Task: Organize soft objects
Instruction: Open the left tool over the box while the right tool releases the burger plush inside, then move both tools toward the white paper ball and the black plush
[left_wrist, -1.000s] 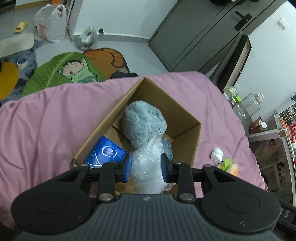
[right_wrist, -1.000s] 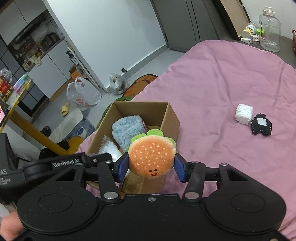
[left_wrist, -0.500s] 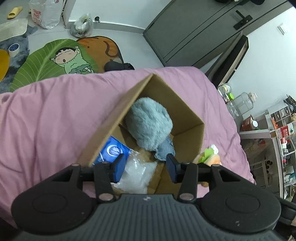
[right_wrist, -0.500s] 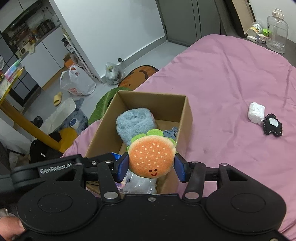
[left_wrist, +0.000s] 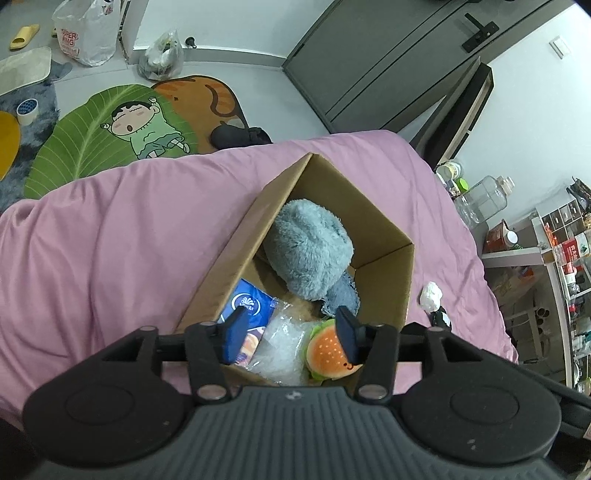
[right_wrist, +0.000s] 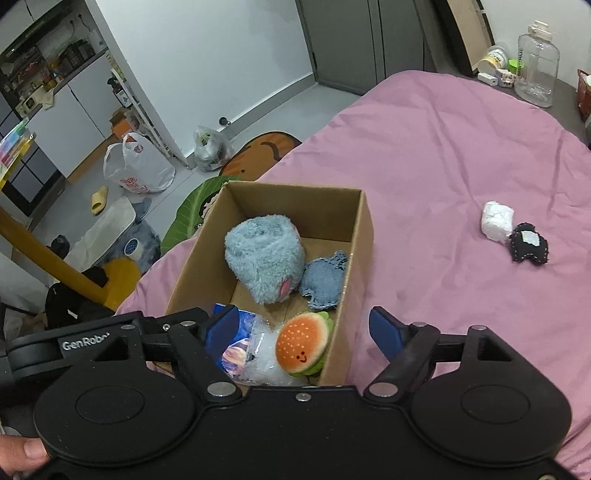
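Both tools spread, nothing pinched; jaws just been opening. Right tool (right_wrist: 303, 328) hangs over the cardboard box (right_wrist: 364, 236) w/ burger plush (right_wrist: 303, 349) lying loose just below it, beside the clear crinkly bag (right_wrist: 260, 360) under the left tool (left_wrist: 291, 334). Still out on the bed (right_wrist: 443, 155), well off to right tool's far right: white wad (right_wrist: 496, 220) touching black plush (right_wrist: 529, 247). Both prob. light, squashy, not fragile; pinch mid-body, one at a time.

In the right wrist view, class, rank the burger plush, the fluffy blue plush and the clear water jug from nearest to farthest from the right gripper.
1. Burger plush: in the box's near corner, just left of the right gripper.
2. Fluffy blue plush: mid-box, farther back.
3. Clear water jug: beyond the bed, top right.
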